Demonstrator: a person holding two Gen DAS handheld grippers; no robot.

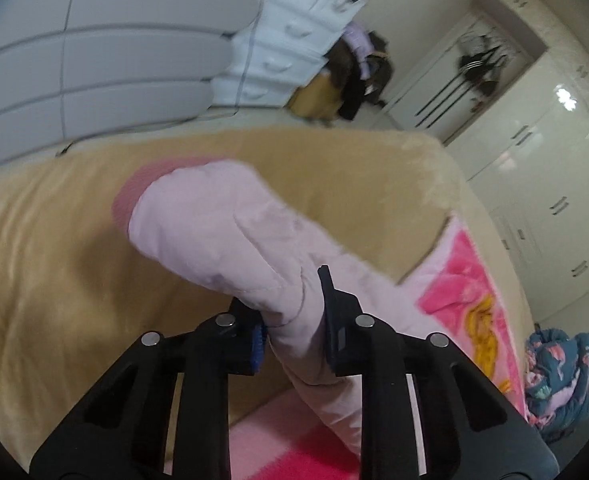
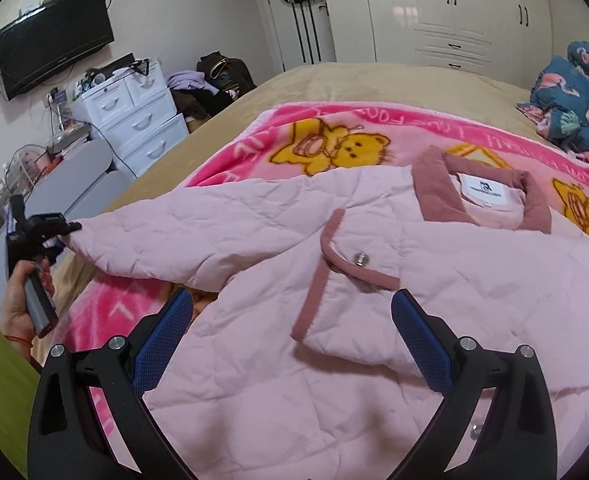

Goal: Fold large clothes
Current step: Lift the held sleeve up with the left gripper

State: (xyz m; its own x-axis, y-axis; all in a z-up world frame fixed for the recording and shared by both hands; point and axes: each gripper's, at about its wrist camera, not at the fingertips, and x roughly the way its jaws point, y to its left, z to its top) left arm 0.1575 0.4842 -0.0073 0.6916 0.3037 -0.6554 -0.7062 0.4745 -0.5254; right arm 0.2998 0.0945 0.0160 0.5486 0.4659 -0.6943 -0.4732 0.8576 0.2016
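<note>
The pale pink quilted jacket with a dusty-rose collar (image 2: 374,264) lies front-up on the bright pink fleece blanket printed with yellow bears (image 2: 334,140), which covers part of a bed spread with a tan plush cover (image 2: 326,80). The left gripper (image 1: 290,312) is clamped on the jacket's sleeve (image 1: 214,224), with the rose cuff toward 10 o'clock in the left wrist view and the sleeve raised off the tan cover. In the right wrist view that sleeve stretches out to 9 o'clock, past the blanket's edge. The right gripper (image 2: 292,336) hovers over the jacket's chest — jaws spread wide, holding nothing. Bare tan cover runs from 11 to 1 o'clock. A crumpled teal floral quilt (image 2: 574,104) sits at 2 o'clock, apart from the jacket.
</note>
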